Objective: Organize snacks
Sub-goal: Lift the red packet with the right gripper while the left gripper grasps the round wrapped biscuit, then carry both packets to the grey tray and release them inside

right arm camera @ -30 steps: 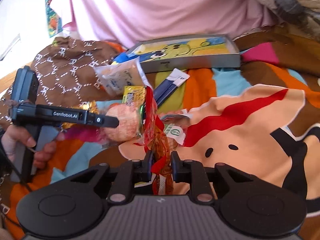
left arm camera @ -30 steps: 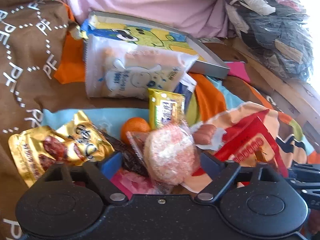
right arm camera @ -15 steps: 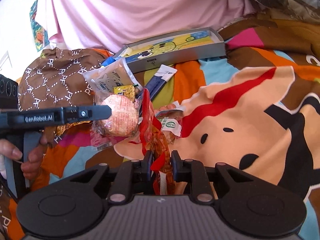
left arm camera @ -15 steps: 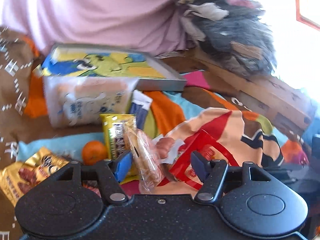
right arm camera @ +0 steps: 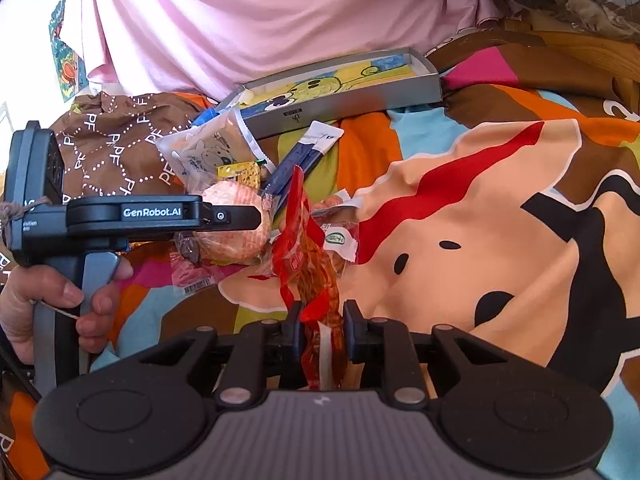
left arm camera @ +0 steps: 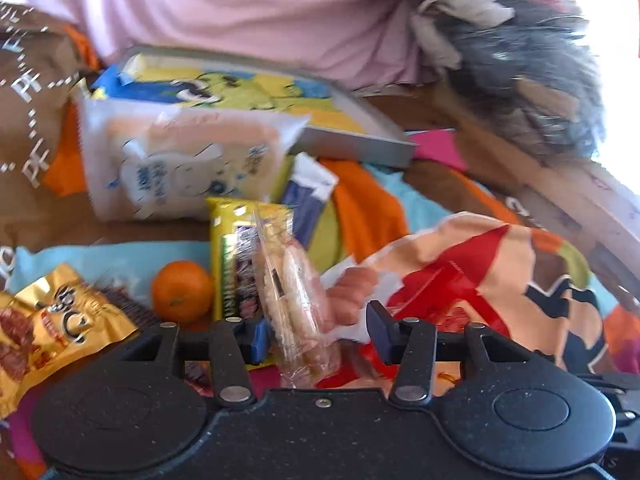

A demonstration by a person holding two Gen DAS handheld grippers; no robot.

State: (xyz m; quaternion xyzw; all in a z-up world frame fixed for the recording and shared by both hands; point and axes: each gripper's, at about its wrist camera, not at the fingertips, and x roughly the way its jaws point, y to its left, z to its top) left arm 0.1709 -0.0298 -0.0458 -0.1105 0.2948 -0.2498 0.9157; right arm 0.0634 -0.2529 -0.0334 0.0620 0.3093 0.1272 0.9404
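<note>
A round pink cake (left arm camera: 298, 300) in clear wrap stood on edge; a red snack packet (right arm camera: 316, 276) hung upright beside it.

Snack pile (right arm camera: 240, 184) crowds left; cartoon blanket (right arm camera: 480, 240) right lies open.

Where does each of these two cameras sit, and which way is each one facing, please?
Left wrist: on the left claw, facing the pink curtain over the snack pile; its jaws flank a wrapped rice cracker.
Right wrist: on the right claw, facing the same way; it grips a red snack packet, with the person's hand at left.
Shared: the tray, the white bear packet and the rice cracker.
</note>
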